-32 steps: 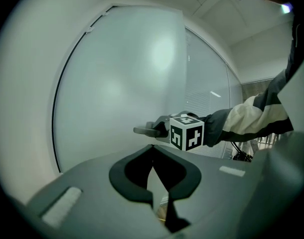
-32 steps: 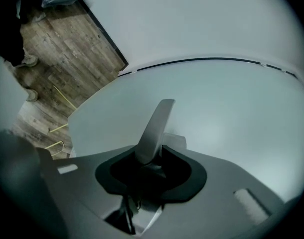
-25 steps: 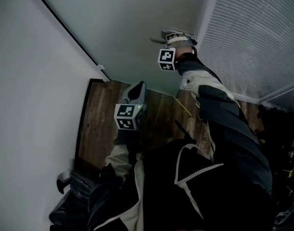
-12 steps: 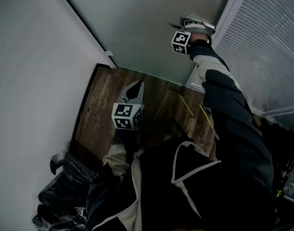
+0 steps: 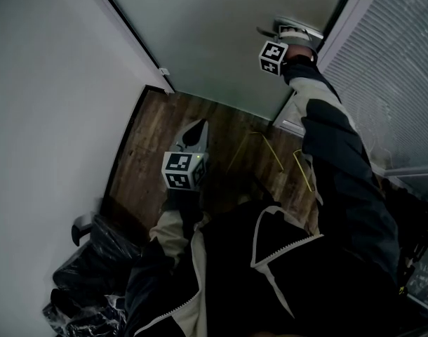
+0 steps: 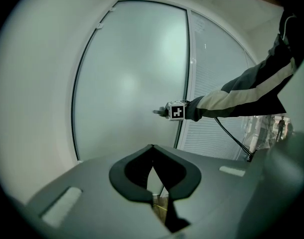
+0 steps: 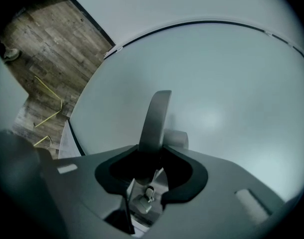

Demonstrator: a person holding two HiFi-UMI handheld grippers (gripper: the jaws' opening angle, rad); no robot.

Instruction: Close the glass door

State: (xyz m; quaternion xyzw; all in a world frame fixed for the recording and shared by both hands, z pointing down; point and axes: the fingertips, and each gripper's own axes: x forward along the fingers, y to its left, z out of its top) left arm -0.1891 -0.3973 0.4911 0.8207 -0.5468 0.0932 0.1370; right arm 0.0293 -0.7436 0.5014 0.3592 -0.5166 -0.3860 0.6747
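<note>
Below, plank floor (image 5: 156, 142) beside glass door (image 5: 221, 34)

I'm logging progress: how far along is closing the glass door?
Done: the right gripper clamps the door handle. In hand: the glass door stands with its handle edge close by the blinds frame. Left: seating it fully, unconfirmed, then letting go.

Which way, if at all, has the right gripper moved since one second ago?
Yes. In the head view the right gripper has moved rightward, away from the small bracket beside the left wall.
</note>
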